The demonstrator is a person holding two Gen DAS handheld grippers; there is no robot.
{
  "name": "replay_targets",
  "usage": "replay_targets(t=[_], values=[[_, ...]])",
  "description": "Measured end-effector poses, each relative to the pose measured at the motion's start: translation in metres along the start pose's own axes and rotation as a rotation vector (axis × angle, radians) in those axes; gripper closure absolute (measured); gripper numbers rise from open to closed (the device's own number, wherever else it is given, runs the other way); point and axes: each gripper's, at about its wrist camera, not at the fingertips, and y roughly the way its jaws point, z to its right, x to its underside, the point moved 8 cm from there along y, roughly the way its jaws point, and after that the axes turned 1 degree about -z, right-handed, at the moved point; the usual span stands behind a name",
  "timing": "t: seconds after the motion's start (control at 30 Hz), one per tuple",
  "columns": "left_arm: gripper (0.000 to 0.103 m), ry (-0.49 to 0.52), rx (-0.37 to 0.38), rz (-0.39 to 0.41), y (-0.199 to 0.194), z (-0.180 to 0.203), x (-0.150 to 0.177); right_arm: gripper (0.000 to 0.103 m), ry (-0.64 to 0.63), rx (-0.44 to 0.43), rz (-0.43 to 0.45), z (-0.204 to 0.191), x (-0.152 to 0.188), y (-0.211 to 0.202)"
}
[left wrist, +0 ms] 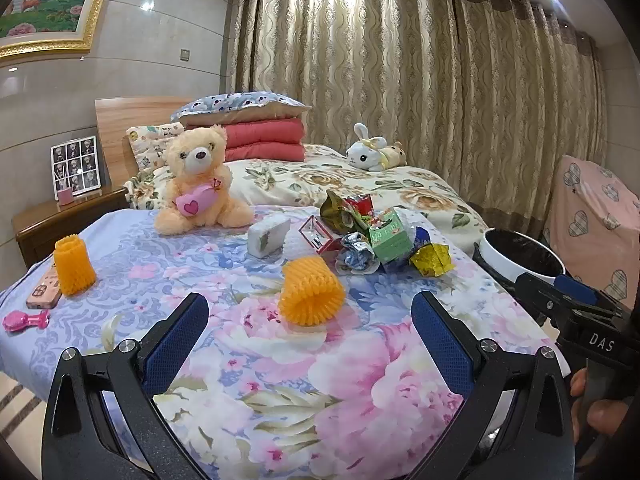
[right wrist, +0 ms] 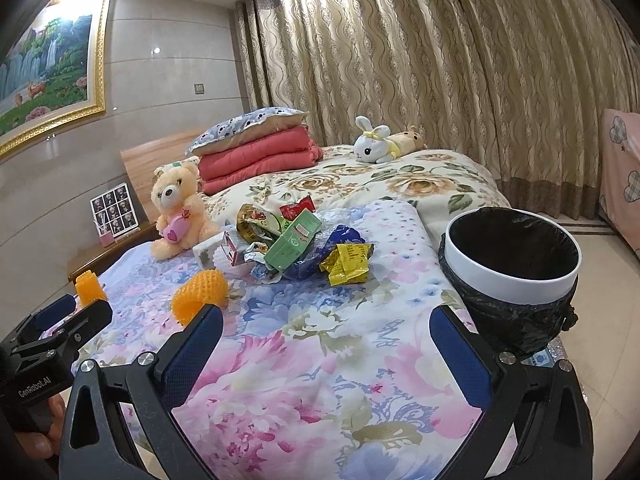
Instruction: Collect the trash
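Both grippers hover open over a floral bed, trash piled ahead.

The left gripper (left wrist: 310, 332) and right gripper (right wrist: 326, 342) have jaws spread wide, gripping nothing. The wrapper pile (right wrist: 304, 244) lies mid-frame on the bed (right wrist: 312, 380), an orange foam net (left wrist: 312, 296) just before it. The black-lined bin (right wrist: 516, 256) stands at the bed's right edge.

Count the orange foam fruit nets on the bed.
2. One orange foam net lies on its side before the wrapper pile; the other stands upright near the bed's left edge. More could hide under the wrappers.
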Motion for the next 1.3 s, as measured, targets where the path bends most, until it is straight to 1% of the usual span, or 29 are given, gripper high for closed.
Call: replay_targets(t=[0.83, 1.0, 1.17, 1.3], values=[[0.000, -0.005, 0.000, -0.005, 0.002, 0.000, 0.003, 0.000, 0.013, -0.017, -0.022, -0.004, 0.005, 0.001], [0.000, -0.013, -0.001, -0.029, 0.008, -0.003, 0.007, 0.000, 0.019, -0.027, -0.040, -0.002, 0.004, 0.006], [0.000, -0.024, -0.004, -0.069, 0.019, -0.007, 0.009, 0.000, 0.022, -0.035, -0.093, 0.001, 0.005, 0.021], [0.000, -0.045, -0.005, -0.117, 0.034, -0.012, 0.013, 0.000, 0.036, -0.046, -0.159, 0.003, 0.010, 0.039]])
